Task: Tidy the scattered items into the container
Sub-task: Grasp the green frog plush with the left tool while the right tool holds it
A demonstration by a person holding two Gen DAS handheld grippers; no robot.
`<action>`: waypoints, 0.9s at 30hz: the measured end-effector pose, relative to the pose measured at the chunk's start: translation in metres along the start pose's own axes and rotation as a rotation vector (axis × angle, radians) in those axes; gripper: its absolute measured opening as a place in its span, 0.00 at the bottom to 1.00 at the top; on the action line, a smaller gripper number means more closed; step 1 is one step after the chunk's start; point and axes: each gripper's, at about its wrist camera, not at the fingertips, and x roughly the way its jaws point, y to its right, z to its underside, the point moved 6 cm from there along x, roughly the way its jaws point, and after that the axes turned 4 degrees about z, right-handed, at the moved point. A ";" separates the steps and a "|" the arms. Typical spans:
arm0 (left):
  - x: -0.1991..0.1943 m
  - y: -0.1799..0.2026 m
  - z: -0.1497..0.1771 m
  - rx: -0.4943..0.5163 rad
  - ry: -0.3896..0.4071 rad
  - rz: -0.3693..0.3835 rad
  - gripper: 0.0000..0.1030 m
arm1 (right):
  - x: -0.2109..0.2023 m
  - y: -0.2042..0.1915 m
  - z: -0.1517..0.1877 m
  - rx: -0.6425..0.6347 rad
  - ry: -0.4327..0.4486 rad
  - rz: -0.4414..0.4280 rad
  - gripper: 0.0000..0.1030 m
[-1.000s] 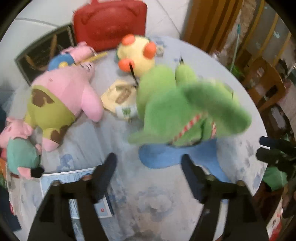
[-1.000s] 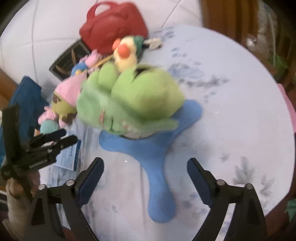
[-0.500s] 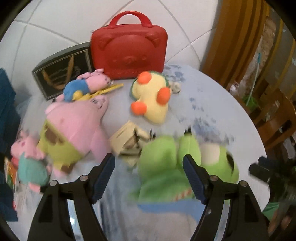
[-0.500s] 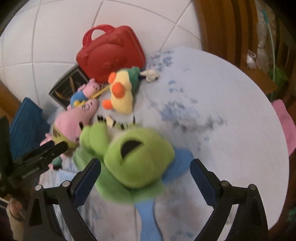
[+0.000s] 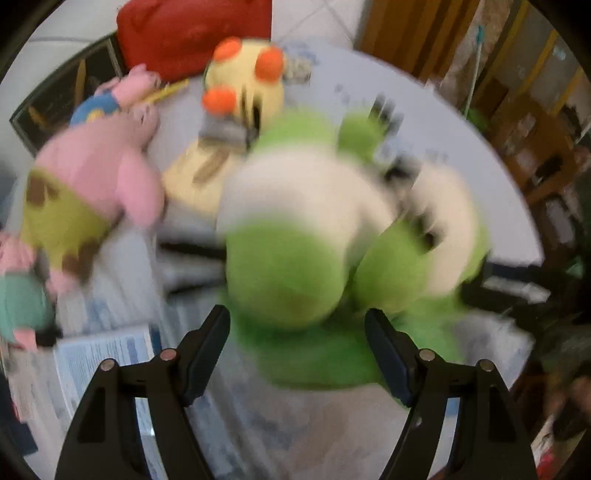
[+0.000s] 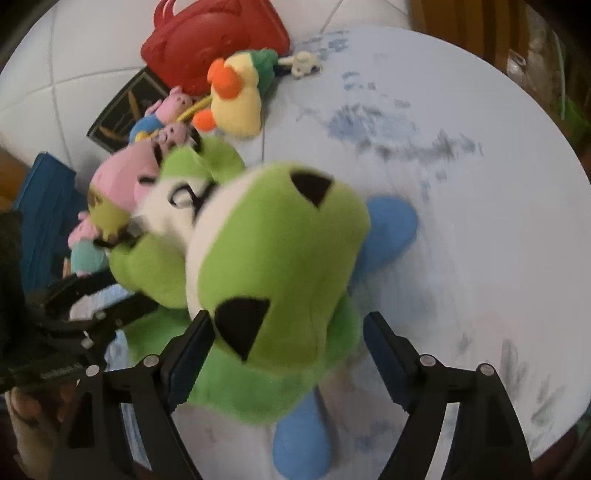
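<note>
A big green plush (image 6: 280, 251) with white eyes and blue feet lies on the round table (image 6: 461, 177). My right gripper (image 6: 288, 354) straddles its head and its jaws are closing. The left pad touches the fur and a small gap shows at the right pad. My left gripper (image 5: 299, 350) is open just below the blurred green plush (image 5: 295, 266), whose underside hangs between the fingertips without being pinched. The red case (image 6: 214, 48) stands shut at the table's far edge. It is also in the left wrist view as a red case (image 5: 192, 33).
A pink starfish plush (image 5: 92, 177), a yellow duck plush (image 5: 243, 85), a small pig plush (image 5: 110, 99) and a flat yellow toy (image 5: 199, 173) lie towards the case. A booklet (image 5: 103, 354) lies near-left, a black frame (image 5: 55, 99) behind. Wooden chairs (image 5: 535, 147) stand right.
Both grippers have dropped towards the green plush, which now fills both views. The right fingers have drawn closer together around its head. The left fingers keep the same spread.
</note>
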 end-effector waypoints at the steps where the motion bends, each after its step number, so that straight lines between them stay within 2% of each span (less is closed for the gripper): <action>1: 0.007 -0.001 0.006 -0.004 -0.013 -0.011 0.73 | -0.001 0.000 0.006 -0.003 -0.002 0.005 0.79; 4: 0.015 -0.004 0.015 -0.027 -0.017 0.002 0.73 | 0.002 -0.003 0.009 -0.003 -0.013 0.011 0.79; 8: -0.015 -0.003 0.008 -0.011 0.046 0.024 0.73 | 0.003 -0.005 0.004 0.009 0.004 0.022 0.80; 12: -0.063 -0.007 -0.017 -0.006 0.156 0.038 0.73 | 0.004 -0.004 0.001 0.013 0.013 0.031 0.81; 15: -0.068 -0.013 -0.039 -0.007 0.194 0.011 0.77 | 0.008 -0.001 0.004 0.036 0.010 0.025 0.84; 17: -0.041 -0.015 -0.047 0.001 0.137 -0.014 0.77 | 0.009 0.001 0.006 0.048 0.006 0.017 0.84; 20: 0.002 -0.011 -0.033 0.005 0.026 0.025 0.71 | 0.004 0.002 0.007 0.050 0.015 0.009 0.84; 23: 0.014 -0.005 -0.019 0.049 0.020 0.003 0.71 | -0.015 -0.001 0.000 0.052 0.067 0.011 0.84; 27: 0.013 -0.010 -0.020 0.033 0.038 0.027 0.71 | -0.024 -0.006 -0.021 0.055 0.105 0.028 0.84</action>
